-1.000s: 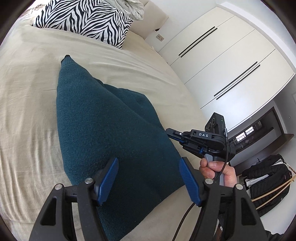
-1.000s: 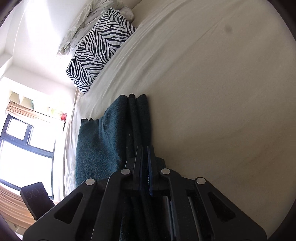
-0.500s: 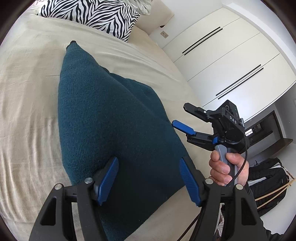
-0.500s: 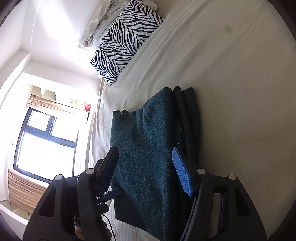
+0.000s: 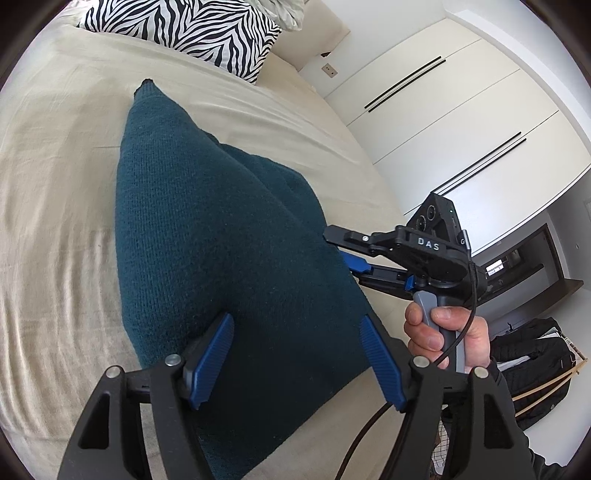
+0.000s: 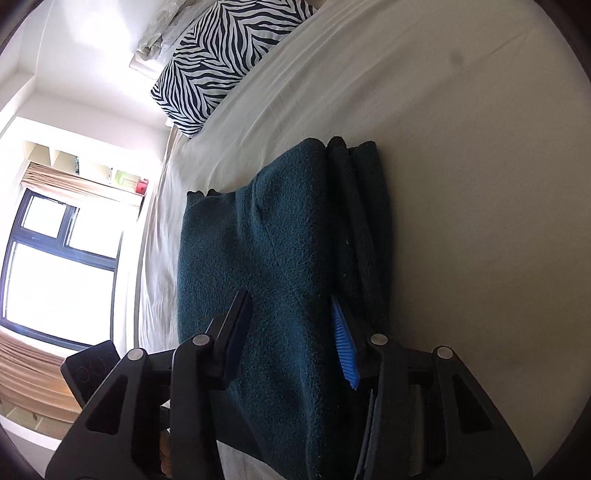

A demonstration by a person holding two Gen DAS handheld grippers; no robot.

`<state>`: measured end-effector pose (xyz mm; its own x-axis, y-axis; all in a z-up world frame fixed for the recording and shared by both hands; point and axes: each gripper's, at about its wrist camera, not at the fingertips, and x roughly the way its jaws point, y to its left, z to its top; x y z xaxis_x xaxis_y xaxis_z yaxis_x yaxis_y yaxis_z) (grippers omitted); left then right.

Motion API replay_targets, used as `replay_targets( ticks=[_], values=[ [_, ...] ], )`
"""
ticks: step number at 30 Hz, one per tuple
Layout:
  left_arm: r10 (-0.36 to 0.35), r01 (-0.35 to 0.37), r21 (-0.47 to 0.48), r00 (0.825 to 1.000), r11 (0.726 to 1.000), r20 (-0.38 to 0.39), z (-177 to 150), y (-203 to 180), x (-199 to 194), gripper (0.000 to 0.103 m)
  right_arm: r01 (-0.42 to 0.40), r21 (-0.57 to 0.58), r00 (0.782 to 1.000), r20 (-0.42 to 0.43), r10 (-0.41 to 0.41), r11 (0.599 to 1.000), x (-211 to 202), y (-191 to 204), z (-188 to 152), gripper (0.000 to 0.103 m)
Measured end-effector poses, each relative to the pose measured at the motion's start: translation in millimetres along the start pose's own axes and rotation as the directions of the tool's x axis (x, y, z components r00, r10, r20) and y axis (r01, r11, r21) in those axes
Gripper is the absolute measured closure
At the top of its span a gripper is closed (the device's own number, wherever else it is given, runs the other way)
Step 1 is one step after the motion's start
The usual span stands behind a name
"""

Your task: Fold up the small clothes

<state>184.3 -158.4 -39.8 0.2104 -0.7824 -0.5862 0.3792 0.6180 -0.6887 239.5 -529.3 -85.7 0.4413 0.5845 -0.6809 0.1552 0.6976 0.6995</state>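
Observation:
A dark teal knitted garment [image 5: 207, 236] lies folded on the beige bed sheet [image 5: 55, 184]; in the right wrist view the garment [image 6: 280, 236] shows stacked folds along its right side. My left gripper [image 5: 295, 321] hangs over the garment's near end, its jaws wide and still opening, nothing pinched between the blue pads. A hand holds my right gripper [image 5: 338, 243] at the garment's right edge. Seen from its own camera, the right gripper [image 6: 289, 299] is closing, with the top layer of cloth lying between its fingers and a gap still showing.
A zebra-print pillow [image 5: 192, 33] sits at the head of the bed. White wardrobe doors [image 5: 443, 129] stand beyond the bed's far side, with a black bag [image 5: 532, 362] on the floor. A window [image 6: 55, 258] is on the other side.
The right gripper went from shut to wide open, drew back from the garment's edge, and has since narrowed again. The left gripper has stayed over the near end.

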Motion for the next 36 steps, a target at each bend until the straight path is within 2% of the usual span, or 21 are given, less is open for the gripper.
replay_targets(
  ticks=[2,3,5,8,12,16,18,21,25,28,29,30,31,36],
  values=[
    [-0.002,0.002,-0.004,1.0,1.0,0.0,0,-2,0,0.029,0.038,0.022,0.999,0.011,-0.038,0.999,2,-7,3,0.093],
    [-0.004,0.004,-0.006,1.0,1.0,0.001,1,-4,0,0.029,0.03,0.032,0.999,0.025,-0.03,0.999,0,-9,2,0.094],
    [-0.003,0.003,0.002,1.0,1.0,0.013,1,-8,-4,0.029,0.045,0.014,0.997,0.057,-0.046,0.999,-7,-8,1,0.094],
    [0.011,-0.012,0.027,1.0,1.0,0.026,2,-13,-4,0.027,0.02,0.031,0.995,0.096,-0.023,0.999,-19,-14,-1,0.095],
    [0.013,-0.013,0.011,1.0,1.0,0.004,3,-6,7,0.027,0.011,0.035,0.997,0.074,-0.013,0.999,-15,-23,-2,0.094],
    [0.017,-0.017,0.013,1.0,1.0,-0.014,1,-1,13,0.027,-0.086,0.1,0.987,0.144,0.071,0.991,-35,-27,-2,0.092],
    [0.009,-0.009,0.007,1.0,1.0,-0.02,2,1,15,0.027,-0.107,0.085,0.987,0.13,0.096,0.991,-40,-24,-2,0.089],
    [0.0,0.0,-0.013,1.0,1.0,-0.02,2,4,17,0.027,-0.08,0.068,0.993,0.088,0.074,0.994,-39,-19,-4,0.089],
    [0.01,-0.01,-0.002,1.0,1.0,-0.023,1,4,17,0.027,-0.068,0.085,0.994,0.086,0.061,0.994,-37,-24,-8,0.088],
    [-0.002,0.002,-0.014,1.0,1.0,-0.025,1,6,16,0.027,-0.07,0.098,0.994,0.091,0.061,0.993,-37,-28,-10,0.076],
    [-0.006,0.005,-0.019,1.0,1.0,-0.024,2,4,16,0.027,-0.069,0.094,0.994,0.089,0.06,0.993,-38,-27,-10,0.064],
    [-0.007,0.007,-0.021,1.0,1.0,-0.023,3,3,16,0.027,-0.071,0.091,0.994,0.09,0.063,0.993,-39,-26,-11,0.048],
    [-0.007,0.006,-0.02,1.0,1.0,-0.022,3,4,16,0.027,-0.075,0.086,0.993,0.098,0.066,0.994,-40,-25,-12,0.044],
    [-0.005,0.004,-0.019,1.0,1.0,-0.021,3,5,16,0.027,-0.083,0.06,0.993,0.084,0.078,0.995,-41,-21,-10,0.044]
  ],
)
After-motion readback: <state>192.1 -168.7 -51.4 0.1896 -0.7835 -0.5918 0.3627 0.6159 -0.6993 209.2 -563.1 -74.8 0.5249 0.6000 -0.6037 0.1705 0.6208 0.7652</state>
